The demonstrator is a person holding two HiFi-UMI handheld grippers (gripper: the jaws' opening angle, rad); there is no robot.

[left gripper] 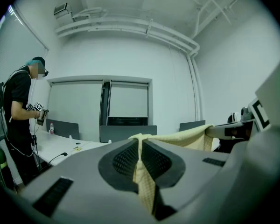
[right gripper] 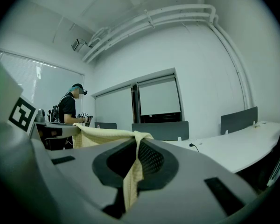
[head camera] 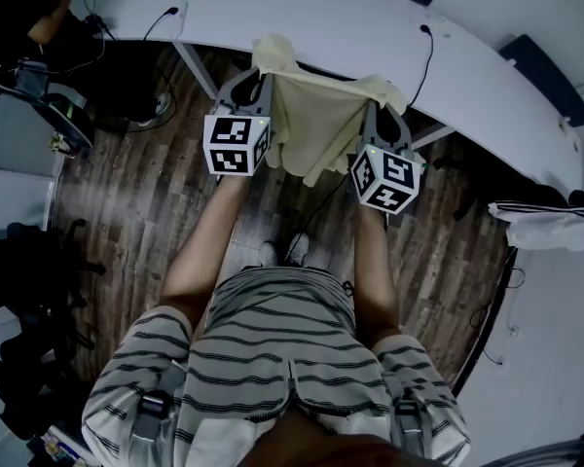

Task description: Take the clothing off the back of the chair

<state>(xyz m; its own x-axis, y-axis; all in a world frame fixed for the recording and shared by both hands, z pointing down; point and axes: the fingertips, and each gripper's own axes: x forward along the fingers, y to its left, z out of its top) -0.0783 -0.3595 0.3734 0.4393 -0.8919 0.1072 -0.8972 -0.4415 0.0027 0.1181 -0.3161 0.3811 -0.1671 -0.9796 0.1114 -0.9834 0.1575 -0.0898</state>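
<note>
A pale yellow garment (head camera: 316, 125) hangs spread between my two grippers, in the air in front of the white desk. My left gripper (head camera: 261, 74) is shut on its left top corner, and the cloth (left gripper: 144, 181) shows pinched between the dark pads. My right gripper (head camera: 383, 105) is shut on the right top corner, where the fabric (right gripper: 130, 181) runs down between the pads. Both grippers point roughly level. The chair back itself does not show beneath the garment.
A long curved white desk (head camera: 350, 27) with cables runs across in front. A person in black (left gripper: 21, 106) stands at its far left end. A white striped-edged cloth (head camera: 550, 227) lies over something at the right. Dark office chairs (head camera: 39, 95) stand at the left on the wood floor.
</note>
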